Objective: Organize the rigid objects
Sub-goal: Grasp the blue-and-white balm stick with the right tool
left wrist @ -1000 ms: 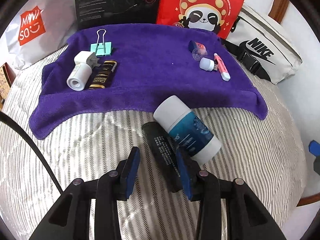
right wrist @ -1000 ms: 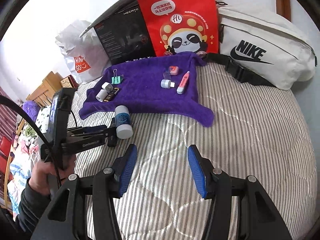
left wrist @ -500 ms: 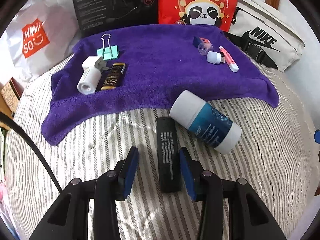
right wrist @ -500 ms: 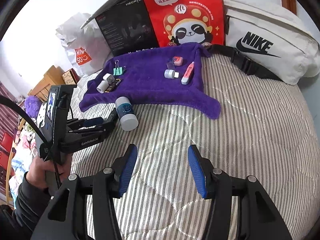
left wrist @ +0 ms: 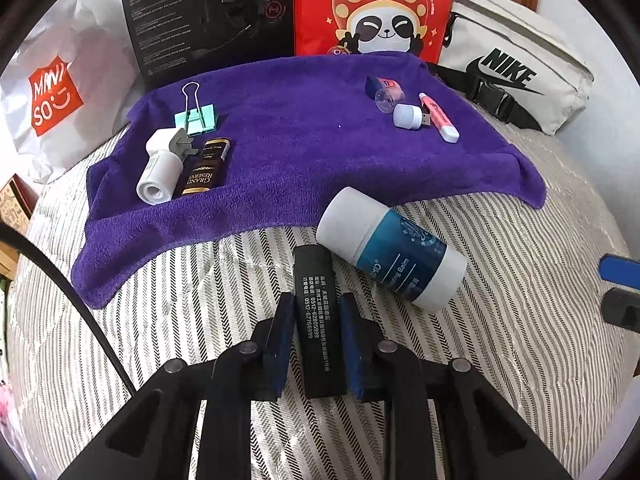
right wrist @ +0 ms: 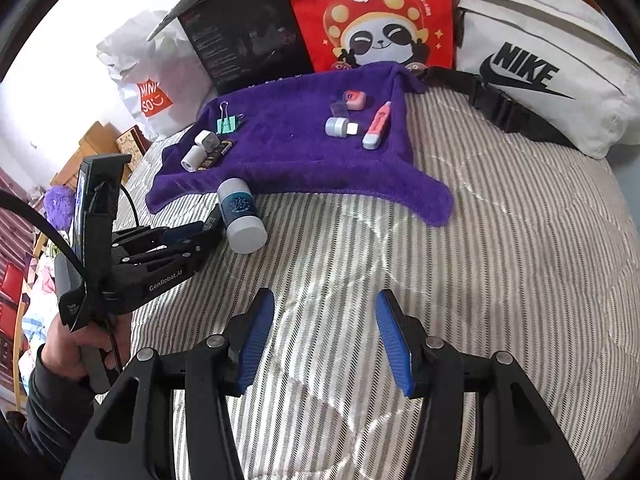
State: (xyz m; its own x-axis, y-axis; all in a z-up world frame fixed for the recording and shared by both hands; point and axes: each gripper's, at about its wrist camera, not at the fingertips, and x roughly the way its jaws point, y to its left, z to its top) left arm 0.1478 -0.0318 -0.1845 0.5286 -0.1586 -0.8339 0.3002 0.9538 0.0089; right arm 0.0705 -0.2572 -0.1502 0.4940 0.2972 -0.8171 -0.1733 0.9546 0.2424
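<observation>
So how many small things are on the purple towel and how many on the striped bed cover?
On the purple towel: 7
On the striped bed cover: 2, the black tube in the left claw and the white and blue bottle
Total: 9

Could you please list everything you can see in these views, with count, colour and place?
towel: one, purple, on the striped bed cover.
binder clip: one, mint green, towel's left part.
plug adapter: one, white, below the clip.
small tube: one, black and gold, beside the adapter.
highlighter: one, pink, towel's right part.
USB light: one, white, left of the highlighter.
balm jar: one, white and blue, lying on the cover.
black tube: one, between the left pads.
bags and box: four, white, black, red, white, behind the towel.
left gripper: shut on the black tube.
right gripper: open, empty.
hand: one, holding the left gripper's handle.
</observation>
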